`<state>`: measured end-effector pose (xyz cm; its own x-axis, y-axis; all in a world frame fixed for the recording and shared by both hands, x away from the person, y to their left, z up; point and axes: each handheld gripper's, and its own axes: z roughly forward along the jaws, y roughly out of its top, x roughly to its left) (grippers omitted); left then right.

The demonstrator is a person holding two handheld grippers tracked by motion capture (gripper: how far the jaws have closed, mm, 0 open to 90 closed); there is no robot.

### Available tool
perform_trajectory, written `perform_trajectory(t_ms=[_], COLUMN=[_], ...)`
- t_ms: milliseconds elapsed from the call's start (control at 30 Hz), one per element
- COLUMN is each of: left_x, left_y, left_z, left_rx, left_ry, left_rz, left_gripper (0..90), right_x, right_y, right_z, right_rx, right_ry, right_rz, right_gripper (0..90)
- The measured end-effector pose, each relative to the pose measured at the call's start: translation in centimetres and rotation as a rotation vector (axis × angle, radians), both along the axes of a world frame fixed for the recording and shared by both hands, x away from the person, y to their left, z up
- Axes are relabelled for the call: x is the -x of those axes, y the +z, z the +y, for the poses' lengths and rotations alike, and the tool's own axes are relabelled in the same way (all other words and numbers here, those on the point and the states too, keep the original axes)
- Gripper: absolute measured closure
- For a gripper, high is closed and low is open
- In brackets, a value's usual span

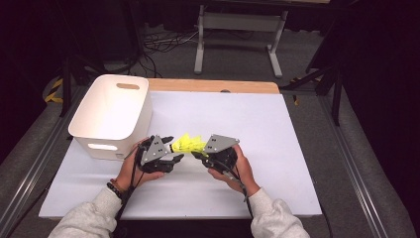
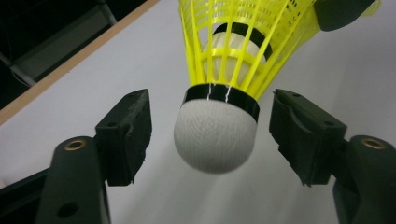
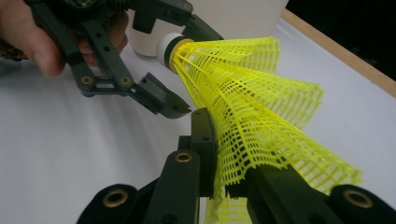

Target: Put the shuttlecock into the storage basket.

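1. The bench (image 1: 277, 148) carries a white bin (image 1: 113, 116) at its left rear. In front of the bin both grippers meet over the bench, with a yellow shuttlecock (image 1: 188, 144) held in the air between them.
2. The right gripper (image 1: 201, 157) comes in from the right, hand wrapped round its body and pointed left. Its fingers (image 3: 203, 140) are clamped on the edge of the skirt (image 3: 252, 107), pinching the mesh flat.
3. The left gripper (image 1: 173, 148) faces it, angled right. Its fingers (image 2: 126, 133) stand apart on either side of the cork (image 2: 215, 135) and touch nothing.
4. Handling, as I judge it: the shuttlecock is very light. The plastic skirt is springy and thin, so it buckles and can crack under a hard pinch.
5. The cork is the firm part and the better place to hold. It is rounded, so the fingers should close across its middle or on the black band (image 2: 222, 100), squarely, or it may squirt out.
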<state>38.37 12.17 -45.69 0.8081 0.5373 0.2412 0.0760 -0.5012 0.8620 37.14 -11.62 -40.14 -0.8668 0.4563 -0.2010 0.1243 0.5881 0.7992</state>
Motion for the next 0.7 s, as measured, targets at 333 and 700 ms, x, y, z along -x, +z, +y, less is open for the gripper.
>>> perform_trajectory(t_ms=[333, 700], left_x=[0.1, 0.1], left_y=[-1.2, -1.4], left_z=[-1.8, -2.1], left_rx=[-0.118, -0.077], left_ry=[-0.088, -0.091], left_rz=[0.082, 0.116], left_gripper=[46.7, 48.7], right_x=[1.2, 1.4], right_y=[-0.6, -0.1], right_z=[2.5, 2.9], right_rx=[0.216, 0.197], right_ry=[0.098, 0.15], right_rz=[-0.001, 0.034], right_gripper=[80.8, 71.5])
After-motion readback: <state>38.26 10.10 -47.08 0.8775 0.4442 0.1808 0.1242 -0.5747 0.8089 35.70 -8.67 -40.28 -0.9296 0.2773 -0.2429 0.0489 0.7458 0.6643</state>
